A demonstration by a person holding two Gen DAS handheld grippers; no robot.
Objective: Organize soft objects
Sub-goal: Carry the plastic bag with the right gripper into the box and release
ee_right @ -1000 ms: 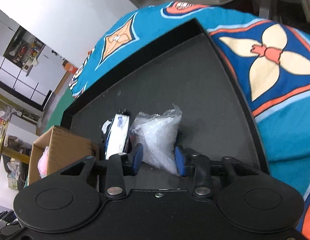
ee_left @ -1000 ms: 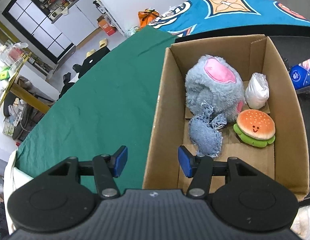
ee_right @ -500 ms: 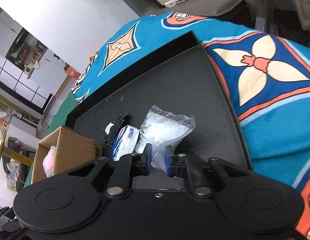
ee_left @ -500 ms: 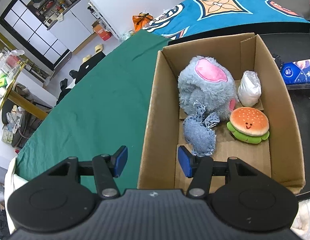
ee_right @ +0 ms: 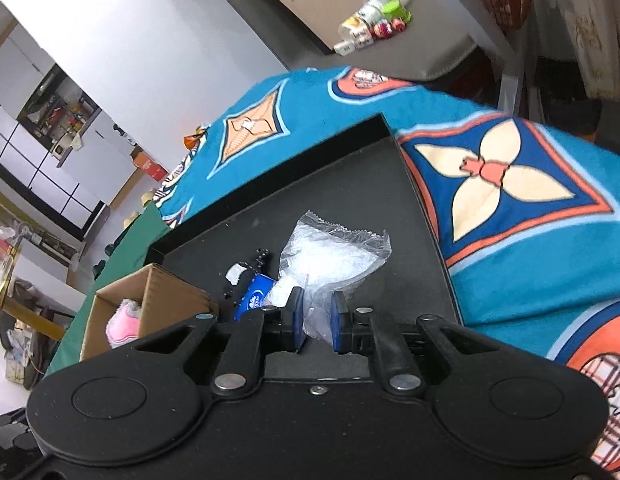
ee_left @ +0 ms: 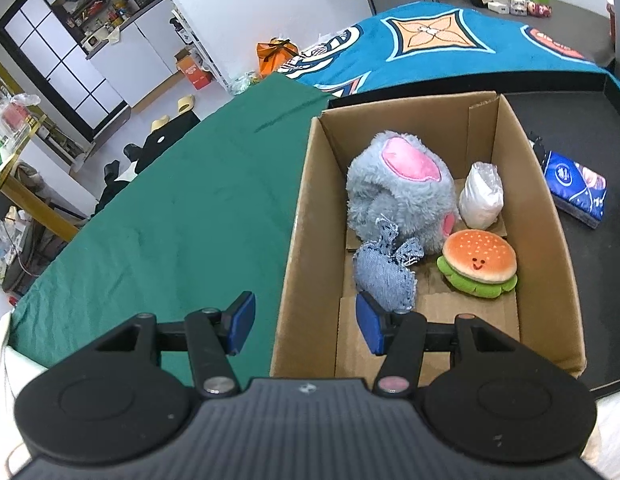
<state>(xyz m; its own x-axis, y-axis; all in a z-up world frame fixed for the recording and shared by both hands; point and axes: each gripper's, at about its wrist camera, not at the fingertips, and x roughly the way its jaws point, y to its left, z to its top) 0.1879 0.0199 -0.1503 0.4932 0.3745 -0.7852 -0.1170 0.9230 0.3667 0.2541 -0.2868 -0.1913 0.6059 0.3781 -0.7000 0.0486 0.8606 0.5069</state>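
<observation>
A cardboard box (ee_left: pixel 302 216) holds a grey and pink plush (ee_left: pixel 398 188), a denim cloth piece (ee_left: pixel 386 272), a burger plush (ee_left: pixel 478 264) and a white plastic bag (ee_left: pixel 482 196). My left gripper (ee_left: pixel 306 324) is open and empty, straddling the box's near left wall. My right gripper (ee_right: pixel 316 322) is shut on a clear plastic bag (ee_right: pixel 330 252) and holds it above the black tray (ee_right: pixel 350 184). The box (ee_right: pixel 150 300) shows at the left of the right wrist view.
A blue tissue pack (ee_left: pixel 574 188) lies on the black tray right of the box; it also shows in the right wrist view (ee_right: pixel 252 298) beside small black and white items (ee_right: pixel 246 268). A green cloth (ee_left: pixel 170 216) covers the table left of the box. A patterned blue cloth (ee_right: pixel 510 168) surrounds the tray.
My right gripper closed on the clear plastic bag and lifted it off the tray. My left gripper drew back slightly from the box and stayed open.
</observation>
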